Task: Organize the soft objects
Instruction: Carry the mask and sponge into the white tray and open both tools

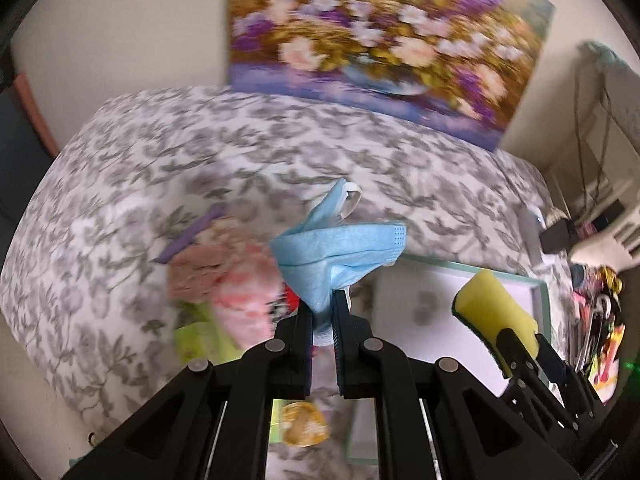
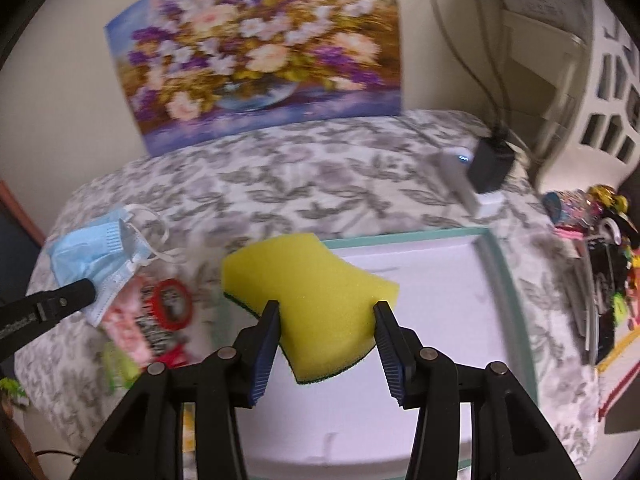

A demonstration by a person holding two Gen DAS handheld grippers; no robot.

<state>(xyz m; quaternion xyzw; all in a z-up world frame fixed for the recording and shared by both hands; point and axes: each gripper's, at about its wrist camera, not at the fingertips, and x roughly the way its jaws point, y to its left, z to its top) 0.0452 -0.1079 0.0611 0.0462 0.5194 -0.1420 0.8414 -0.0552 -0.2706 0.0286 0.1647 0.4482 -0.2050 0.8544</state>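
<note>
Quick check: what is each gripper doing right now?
Left gripper: shut on the blue face mask.
Right gripper: shut on the yellow sponge.

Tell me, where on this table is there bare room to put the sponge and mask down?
The white tray with its teal rim looks bare under the yellow sponge. The leafy cloth between the tray and the flower painting is free too. It is crowded left, under the blue mask, and along the right edge.

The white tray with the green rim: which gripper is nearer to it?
Right. The right gripper holds the yellow sponge over the tray; the left gripper, holding the blue mask, is beside it.
</note>
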